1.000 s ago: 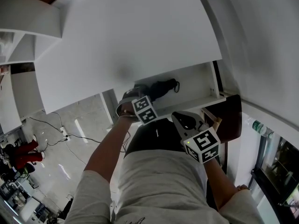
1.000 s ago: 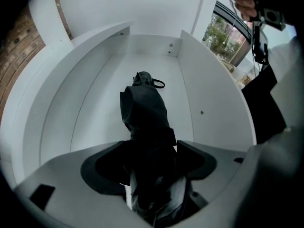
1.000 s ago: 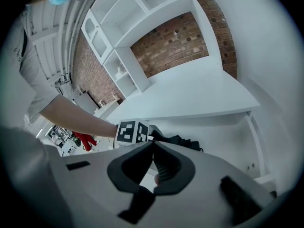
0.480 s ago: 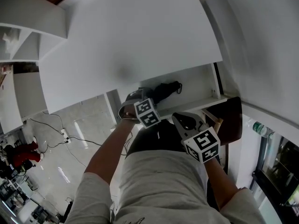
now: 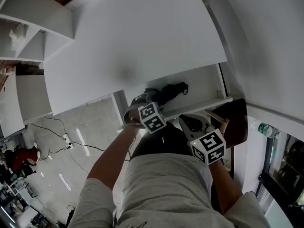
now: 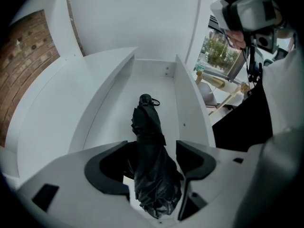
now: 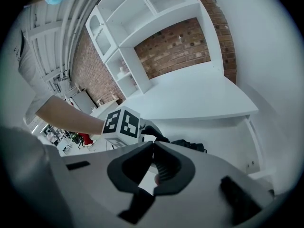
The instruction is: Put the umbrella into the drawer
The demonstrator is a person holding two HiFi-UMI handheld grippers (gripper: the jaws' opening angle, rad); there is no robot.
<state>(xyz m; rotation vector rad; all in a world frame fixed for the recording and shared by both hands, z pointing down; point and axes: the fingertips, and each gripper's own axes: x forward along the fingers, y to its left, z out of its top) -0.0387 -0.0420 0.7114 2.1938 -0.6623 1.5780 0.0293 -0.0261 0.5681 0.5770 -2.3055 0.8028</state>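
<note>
A folded black umbrella (image 5: 167, 92) lies lengthwise in the open white drawer (image 5: 205, 82) under the desk top, its looped handle end pointing to the far end. My left gripper (image 5: 144, 98) is at the drawer's near end, shut on the umbrella (image 6: 149, 141); the fabric fills the gap between the jaws of the left gripper (image 6: 153, 152). The drawer's side walls (image 6: 190, 113) run on either side of it. My right gripper (image 5: 191, 123) hangs back in front of the drawer, shut and empty (image 7: 153, 148). From there the umbrella (image 7: 187, 144) shows past the left gripper's marker cube (image 7: 121, 123).
The white desk top (image 5: 133, 42) overhangs the drawer. White shelves (image 5: 28, 27) stand at the left against a brick wall (image 7: 175, 46). A dark chair (image 5: 235, 122) is close on the right. Cables (image 5: 71, 141) lie on the pale floor at the left.
The head view has drifted a little. The left gripper stays on the umbrella at the drawer's near end, and the right gripper has hardly moved.
</note>
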